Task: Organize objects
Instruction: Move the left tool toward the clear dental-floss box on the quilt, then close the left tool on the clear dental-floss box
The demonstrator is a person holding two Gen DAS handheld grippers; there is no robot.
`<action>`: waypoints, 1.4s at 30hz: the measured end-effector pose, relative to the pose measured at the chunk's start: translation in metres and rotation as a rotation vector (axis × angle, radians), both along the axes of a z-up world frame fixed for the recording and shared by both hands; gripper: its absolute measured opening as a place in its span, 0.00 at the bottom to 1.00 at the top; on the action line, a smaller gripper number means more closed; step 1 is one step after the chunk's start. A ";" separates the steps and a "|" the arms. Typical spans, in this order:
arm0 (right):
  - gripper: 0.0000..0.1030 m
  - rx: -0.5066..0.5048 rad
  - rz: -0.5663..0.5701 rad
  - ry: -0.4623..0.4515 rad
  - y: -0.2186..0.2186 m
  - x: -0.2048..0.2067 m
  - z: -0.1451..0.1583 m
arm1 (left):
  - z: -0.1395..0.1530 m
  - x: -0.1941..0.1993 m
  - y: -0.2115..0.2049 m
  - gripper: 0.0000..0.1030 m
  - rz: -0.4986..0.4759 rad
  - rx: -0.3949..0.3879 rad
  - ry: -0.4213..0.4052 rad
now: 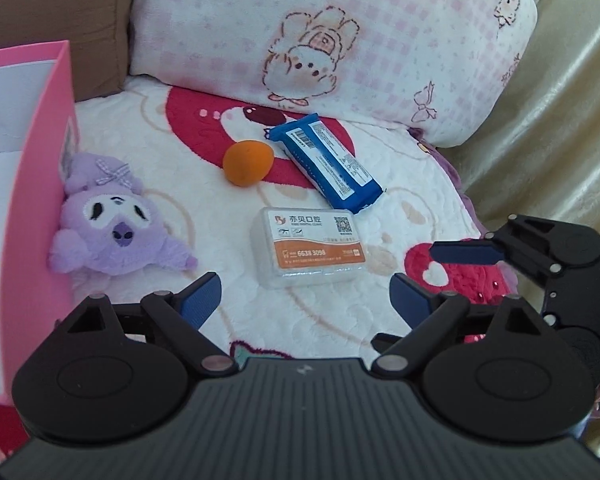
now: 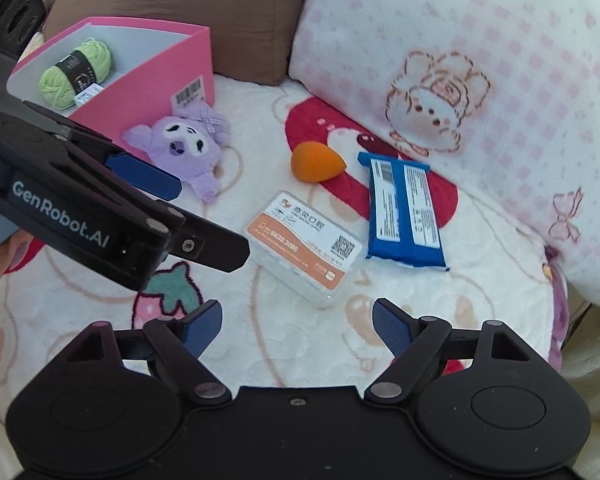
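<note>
Grippers: left gripper [image 1: 306, 298] and right gripper [image 2: 298, 326] both wide, empty, above blanket [image 2: 480, 288].
Box: pink box [image 2: 148, 92] at left, green yarn [image 2: 76, 72] inside.
Loose: plush [image 2: 188, 150] against box wall; sponge [image 2: 316, 162], blue packet [image 2: 404, 216], plastic case [image 2: 304, 248] mid-blanket.
Handling: case likely light, rigid, slick; pinch across short sides.

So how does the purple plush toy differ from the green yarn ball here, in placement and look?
The green yarn ball lies inside the pink box; the purple plush toy lies outside it on the blanket, against the box's wall. The yarn ball carries a black paper band; the plush toy has a stitched face and a checked bow. Both are soft, and neither gripper touches either.
</note>
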State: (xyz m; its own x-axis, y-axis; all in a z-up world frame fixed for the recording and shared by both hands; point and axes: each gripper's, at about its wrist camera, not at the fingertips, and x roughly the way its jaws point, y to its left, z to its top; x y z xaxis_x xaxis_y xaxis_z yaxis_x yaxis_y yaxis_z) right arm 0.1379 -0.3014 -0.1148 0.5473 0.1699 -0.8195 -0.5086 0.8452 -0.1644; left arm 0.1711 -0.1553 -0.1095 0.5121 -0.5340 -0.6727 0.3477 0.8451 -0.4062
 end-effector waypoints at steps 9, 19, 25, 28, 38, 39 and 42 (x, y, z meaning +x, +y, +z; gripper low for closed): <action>0.82 -0.009 0.006 0.015 -0.008 0.018 -0.028 | -0.021 0.009 -0.014 0.84 -0.006 0.084 -0.003; 0.81 -0.023 0.024 -0.040 -0.003 0.031 -0.054 | -0.019 0.017 -0.021 0.68 -0.052 0.021 -0.055; 0.80 0.025 -0.002 -0.082 0.002 0.026 -0.062 | -0.021 0.022 -0.024 0.68 -0.050 0.076 -0.068; 0.80 0.079 -0.034 -0.091 0.003 0.027 -0.060 | -0.028 0.031 -0.023 0.68 -0.041 0.068 -0.032; 0.83 0.177 -0.149 -0.059 0.007 0.029 -0.065 | -0.045 0.039 -0.029 0.53 -0.040 0.027 0.112; 0.83 0.176 -0.145 -0.058 0.008 0.026 -0.064 | -0.045 0.037 -0.028 0.53 -0.043 0.029 0.121; 0.83 0.187 -0.129 -0.053 0.008 0.016 -0.063 | -0.044 0.030 -0.027 0.53 -0.048 0.034 0.160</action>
State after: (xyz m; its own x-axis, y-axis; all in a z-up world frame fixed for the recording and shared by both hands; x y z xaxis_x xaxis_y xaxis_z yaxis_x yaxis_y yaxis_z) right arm 0.1541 -0.2938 -0.1774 0.6157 0.2416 -0.7500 -0.3892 0.9209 -0.0228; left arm 0.2008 -0.1819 -0.1537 0.3713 -0.5308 -0.7619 0.3212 0.8433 -0.4310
